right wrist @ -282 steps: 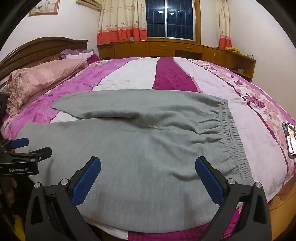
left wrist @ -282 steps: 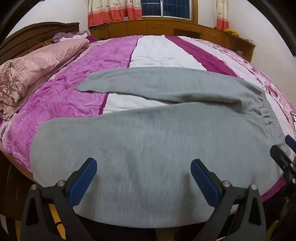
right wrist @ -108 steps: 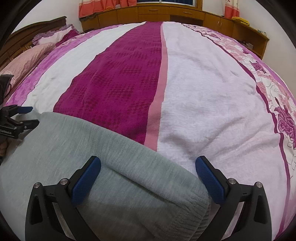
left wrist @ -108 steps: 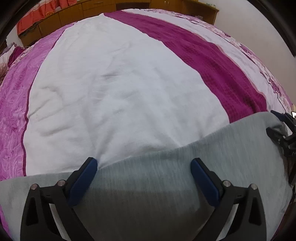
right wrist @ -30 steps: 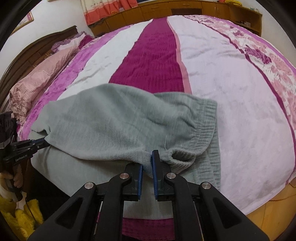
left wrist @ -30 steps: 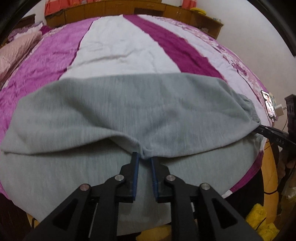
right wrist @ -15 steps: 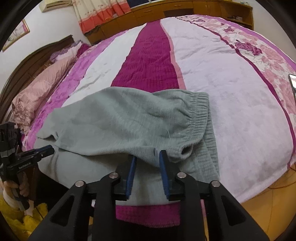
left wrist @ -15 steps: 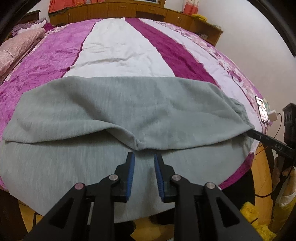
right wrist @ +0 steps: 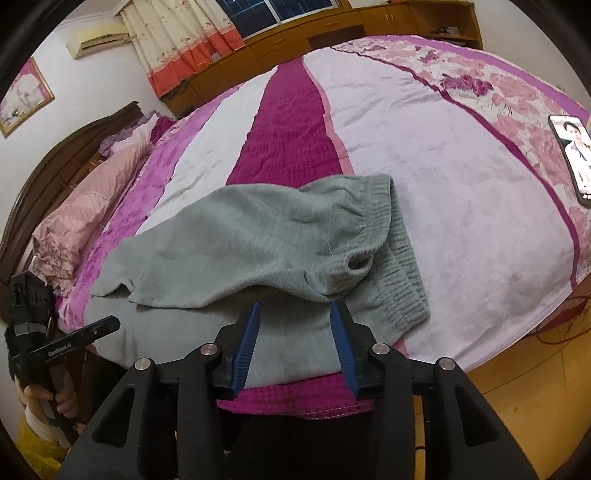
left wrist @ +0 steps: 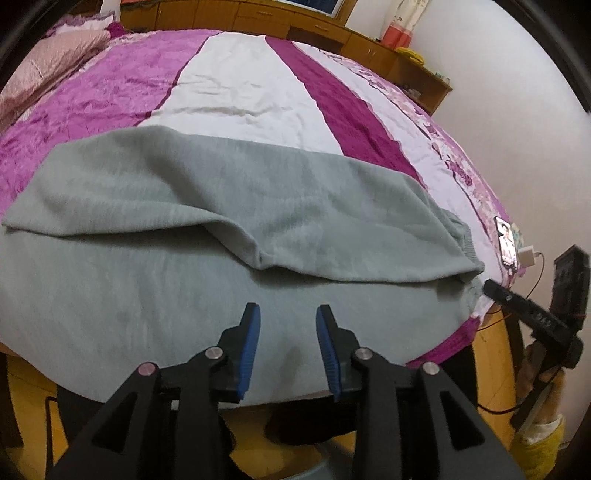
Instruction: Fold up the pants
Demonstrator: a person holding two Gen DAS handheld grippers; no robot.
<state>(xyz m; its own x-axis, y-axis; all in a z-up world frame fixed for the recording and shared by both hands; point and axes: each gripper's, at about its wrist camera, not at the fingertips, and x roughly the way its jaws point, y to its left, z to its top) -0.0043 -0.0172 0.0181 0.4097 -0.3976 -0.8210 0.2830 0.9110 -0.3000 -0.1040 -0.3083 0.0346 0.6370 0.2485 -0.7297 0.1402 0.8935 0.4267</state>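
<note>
Grey sweatpants (left wrist: 229, 206) lie on the near part of the bed, one leg folded over the other, its edge loosely rumpled. My left gripper (left wrist: 288, 314) hovers just short of the folded edge, its jaws opening with nothing between them. In the right wrist view the pants (right wrist: 258, 236) show their elastic waistband (right wrist: 402, 273) at the right. My right gripper (right wrist: 293, 310) sits just before the upper layer's edge, jaws opening, no cloth between the pads. Each gripper shows in the other's view: the right one (left wrist: 517, 301), the left one (right wrist: 92, 330).
The striped pink, white and magenta bedspread (right wrist: 424, 147) covers the bed. A lit phone (right wrist: 574, 157) lies at the bed's right edge, with a charger (left wrist: 526, 256) beside it. Pink pillows (right wrist: 81, 214) and a dark headboard are at the left; wooden cabinets (right wrist: 332, 22) line the far wall.
Both grippers let go of the upper leg's edge and drew back toward the near bed edge, their jaws widening. The released cloth settled onto the lower leg.
</note>
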